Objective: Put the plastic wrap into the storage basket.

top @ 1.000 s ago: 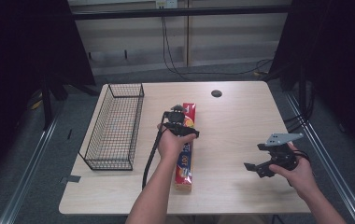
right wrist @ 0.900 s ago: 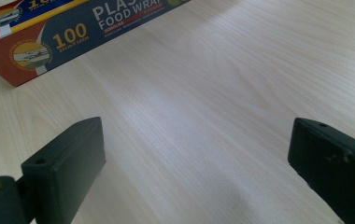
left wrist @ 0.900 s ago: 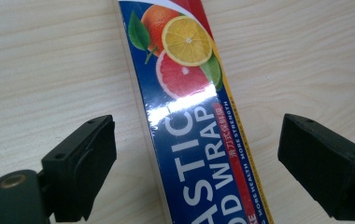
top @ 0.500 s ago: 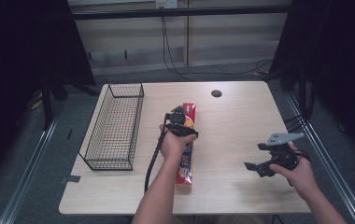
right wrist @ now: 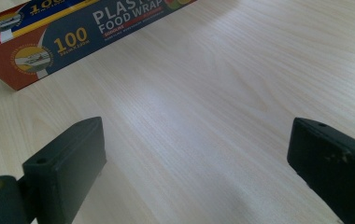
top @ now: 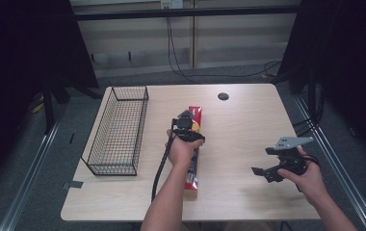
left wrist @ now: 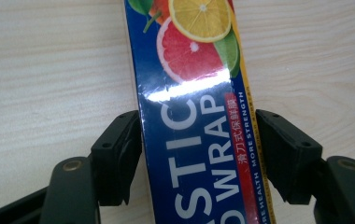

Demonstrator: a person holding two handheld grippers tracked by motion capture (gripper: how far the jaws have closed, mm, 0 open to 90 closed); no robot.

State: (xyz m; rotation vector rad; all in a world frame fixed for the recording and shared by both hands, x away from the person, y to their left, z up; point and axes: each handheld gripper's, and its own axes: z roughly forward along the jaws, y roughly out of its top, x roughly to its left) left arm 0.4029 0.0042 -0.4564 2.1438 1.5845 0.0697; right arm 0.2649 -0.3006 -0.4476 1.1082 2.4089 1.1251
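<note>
Step in hand, as judged: the grasp on the long red-and-blue cardboard box of plastic food wrap (top: 193, 149), which lies lengthwise at centre frame in the high view, on the pale wood-grain table (top: 239, 125), its near end toward the bottom edge.

Left gripper (left wrist: 199, 154): in its own view the two black jaws straddle the box, one on each long side. The left jaw looks to be at the box edge; a thin strip of table shows between the right jaw and the box. So: set around the box, not yet clamped on it.

Next move calls for closing the jaws squarely on the two long sides, then a level lift. The box is long, and a grip off its middle may let one end dip. The black wire basket (top: 118, 130), at left of the high view, well apart from the box, looks the likely destination; that is a guess.

Pose: in the high view the left forearm rises from the bottom edge, hand over the box's middle, left gripper pointing away up the frame. Right gripper (top: 280, 166) sits lower right, held above bare table, well apart from the box. In its own view its jaws stand wide apart, gripping nothing; the box's end shows upper left.
</note>
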